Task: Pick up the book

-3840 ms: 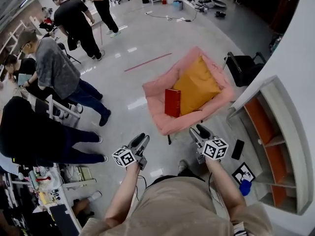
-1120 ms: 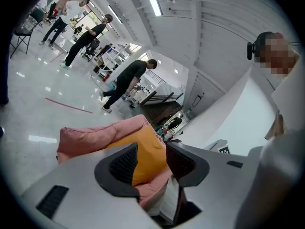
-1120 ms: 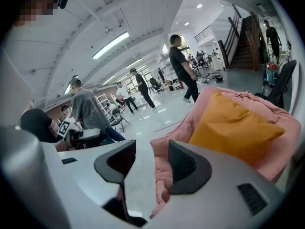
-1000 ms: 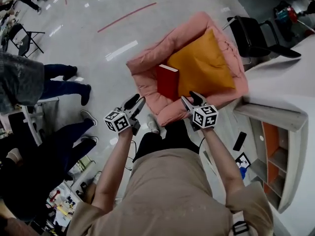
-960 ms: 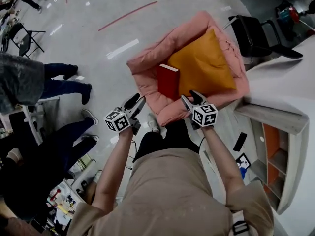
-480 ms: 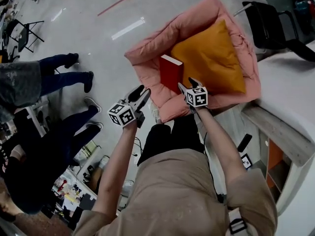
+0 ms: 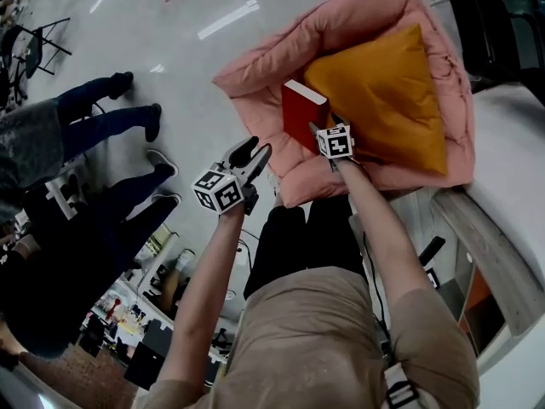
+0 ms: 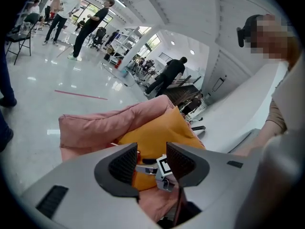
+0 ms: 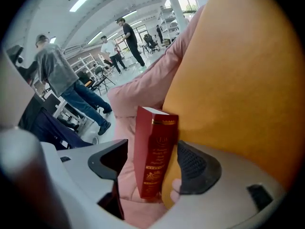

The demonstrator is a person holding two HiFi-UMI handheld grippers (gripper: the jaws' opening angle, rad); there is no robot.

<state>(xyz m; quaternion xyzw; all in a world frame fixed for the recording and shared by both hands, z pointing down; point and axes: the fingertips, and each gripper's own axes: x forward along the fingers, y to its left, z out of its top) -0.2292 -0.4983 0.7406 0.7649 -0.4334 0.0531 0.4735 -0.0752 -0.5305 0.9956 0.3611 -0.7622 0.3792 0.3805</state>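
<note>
A red book stands upright on the seat of a pink armchair, leaning against an orange cushion. My right gripper points steeply down at the book's near edge. In the right gripper view its jaws have just been opening and straddle the book's spine with a gap on the left side, so my right gripper is open. My left gripper hovers left of the chair's front edge. It is open with nothing between its fingers.
People's legs stand on the glossy floor at left. A white counter and a shelf unit border the chair on the right. A black chair sits behind it. A dark phone-like object lies on the floor.
Both grippers came down toward the armchair. The right one went from the chair's front edge to the book and its jaws spread. The left one lowered less.
</note>
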